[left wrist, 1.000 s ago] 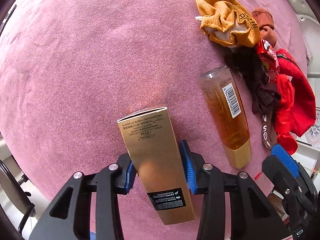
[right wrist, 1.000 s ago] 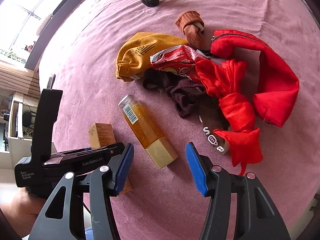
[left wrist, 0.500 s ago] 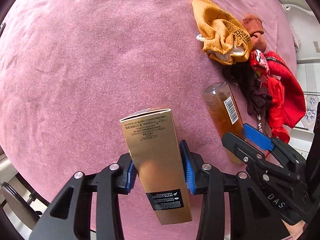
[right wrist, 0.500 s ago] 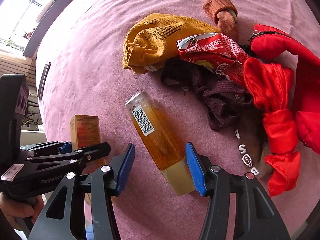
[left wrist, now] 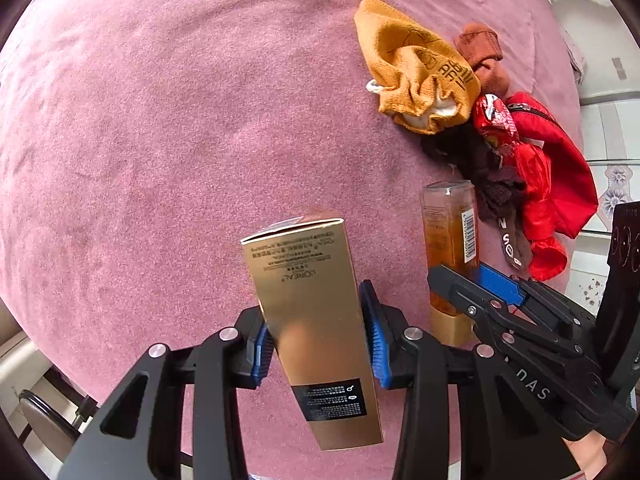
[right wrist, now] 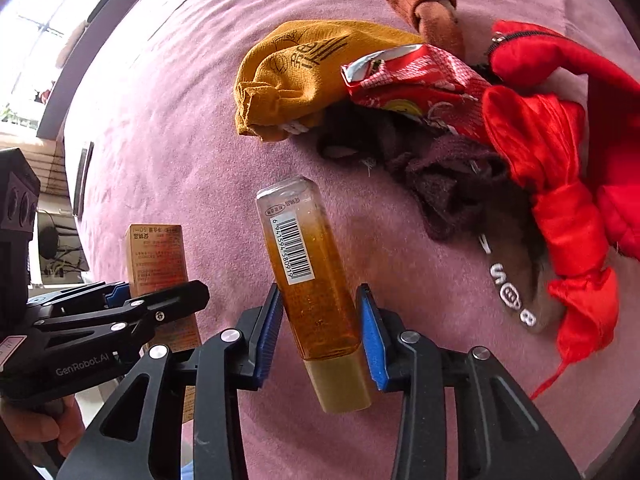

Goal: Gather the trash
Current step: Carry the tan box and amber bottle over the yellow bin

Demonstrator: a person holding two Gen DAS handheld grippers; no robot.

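Observation:
A gold carton (left wrist: 308,300) hangs above the pink bedspread (left wrist: 160,140), with my left gripper (left wrist: 314,314) shut on its sides. An amber bottle (right wrist: 304,248) with a barcode label and a gold cap lies on the bedspread. My right gripper (right wrist: 319,300) straddles its lower half, jaws closing, and both blue pads (right wrist: 272,320) touch its sides. The left wrist view shows the same bottle (left wrist: 448,232) with the right gripper (left wrist: 474,280) on it. A red snack wrapper (right wrist: 408,84) lies crumpled among the clothes further back.
Beyond the bottle lies a heap of clothes: a mustard cloth (right wrist: 304,68), a brown sock (right wrist: 432,8), dark maroon knitwear (right wrist: 448,176) and a red garment (right wrist: 552,140). The bed's edge runs at lower left, with a chair (left wrist: 44,416) beside it.
My right gripper has come down over the bottle and its jaws have narrowed onto it. The left gripper has risen and drifted with the carton, so the bed looks farther away.

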